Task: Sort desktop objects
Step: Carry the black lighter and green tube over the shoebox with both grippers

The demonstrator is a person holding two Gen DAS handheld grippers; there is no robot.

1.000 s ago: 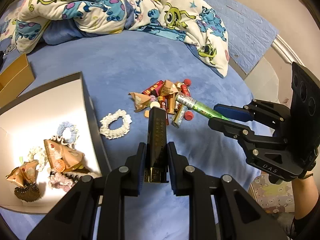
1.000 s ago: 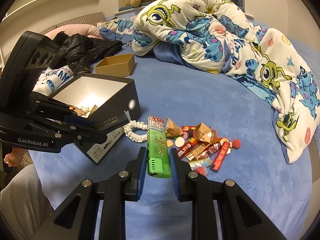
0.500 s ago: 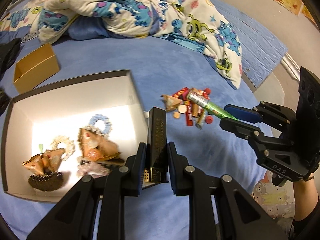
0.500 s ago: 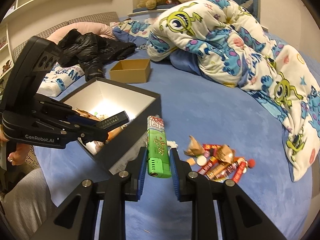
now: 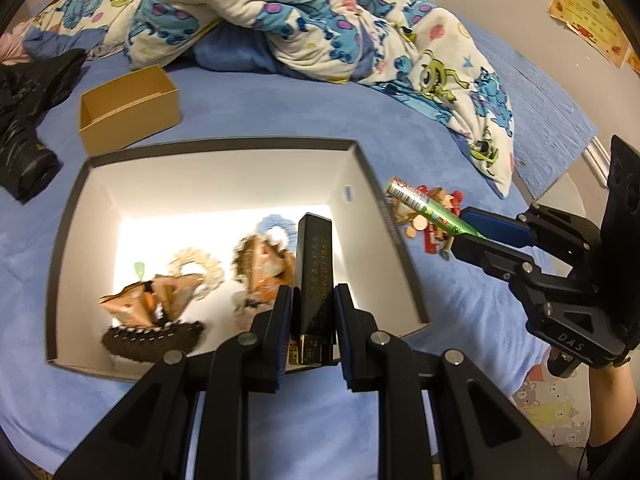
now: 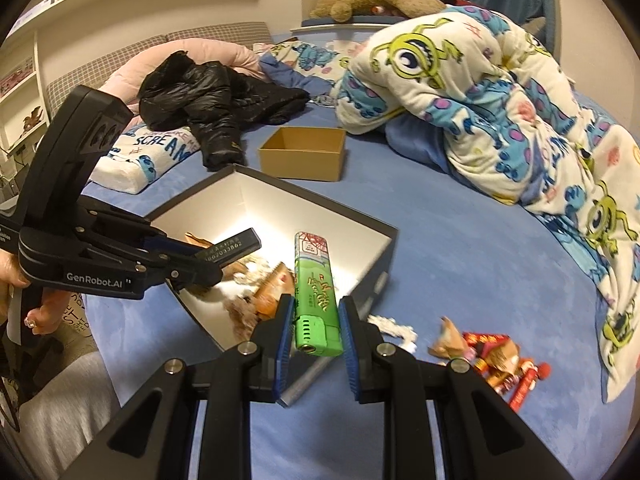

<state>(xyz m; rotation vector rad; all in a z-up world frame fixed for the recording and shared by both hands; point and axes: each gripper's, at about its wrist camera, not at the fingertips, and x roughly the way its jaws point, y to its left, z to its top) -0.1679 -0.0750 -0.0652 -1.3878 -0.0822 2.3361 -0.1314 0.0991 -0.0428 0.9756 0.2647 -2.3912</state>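
L gripper pinches a slim black lighter w/ gold lettering, held over the open grey cardboard box w/ white inside. R gripper pinches a green plastic lighter above that box's right rim. Box sits on the blue bedsheet, holding scrunchies & wrapped snacks. 1 heap of red & gold snack packets lies on the sheet just right of the box; small brown cardboard box beyond it.

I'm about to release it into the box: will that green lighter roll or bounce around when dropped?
The green lighter looks flat-sided and rigid, so probably won't roll. Its glossy plastic may slide off the snack packets beneath.
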